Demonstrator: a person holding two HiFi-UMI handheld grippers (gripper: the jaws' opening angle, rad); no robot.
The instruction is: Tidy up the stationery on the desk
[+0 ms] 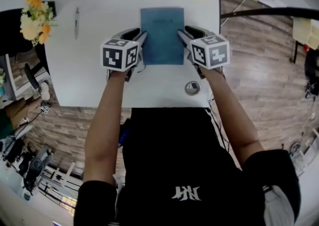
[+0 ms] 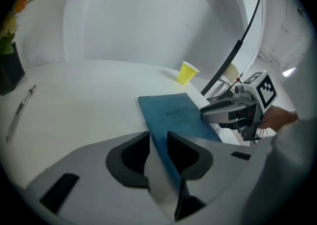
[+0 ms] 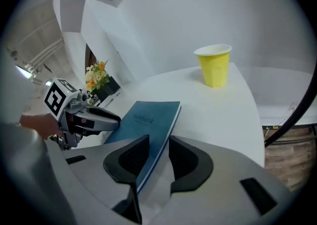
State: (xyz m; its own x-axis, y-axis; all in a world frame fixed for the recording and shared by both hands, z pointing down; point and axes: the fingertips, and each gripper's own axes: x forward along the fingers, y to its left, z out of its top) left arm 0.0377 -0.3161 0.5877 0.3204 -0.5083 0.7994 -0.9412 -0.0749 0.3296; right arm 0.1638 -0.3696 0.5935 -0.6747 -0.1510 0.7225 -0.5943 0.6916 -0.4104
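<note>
Notebook grab step: blue notebook (image 1: 162, 36) lies flat on desk (image 1: 99, 73), left edge between the wide-apart jaws of left gripper (image 1: 139, 37), right edge between the parted jaws of right gripper (image 1: 183, 33), neither pinching; next probably close both, lift level

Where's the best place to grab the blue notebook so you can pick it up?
Grab its two long side edges, one from the left and one from the right. The notebook is thin and wide and seems to lie flat on the desk, so only its edges fit between jaws. The left gripper and right gripper already have those edges between their open jaws.
</note>
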